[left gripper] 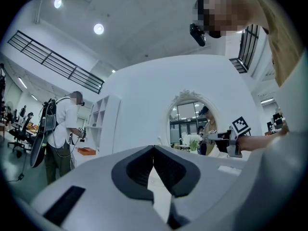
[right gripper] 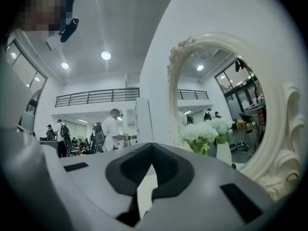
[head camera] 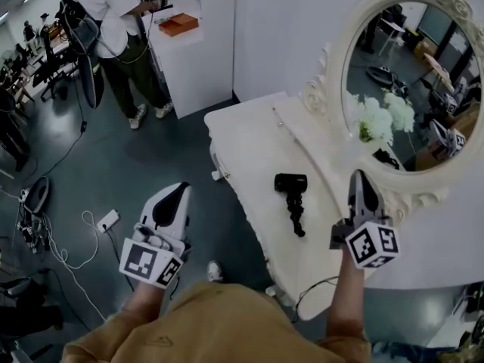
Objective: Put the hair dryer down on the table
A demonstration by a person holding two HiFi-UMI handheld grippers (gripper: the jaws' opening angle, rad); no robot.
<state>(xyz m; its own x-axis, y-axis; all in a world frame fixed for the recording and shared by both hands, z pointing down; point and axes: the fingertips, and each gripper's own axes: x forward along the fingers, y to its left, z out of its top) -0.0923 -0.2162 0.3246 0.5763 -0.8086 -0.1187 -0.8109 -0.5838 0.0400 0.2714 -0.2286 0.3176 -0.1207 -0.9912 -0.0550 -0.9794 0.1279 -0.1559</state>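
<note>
R gripper (head camera: 358, 178) closed; matte blk hair dryer (head camera: 292, 194) on wht table (head camera: 249, 151).

One hair dryer (head camera: 292, 191), one mirror (head camera: 408, 74), one table (head camera: 249, 146).

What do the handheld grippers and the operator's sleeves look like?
Both alike: left gripper and right gripper have pale grey, tapered shells with black inner pads, each carrying a white cube of black square markers. The person wears a mustard top.
</note>
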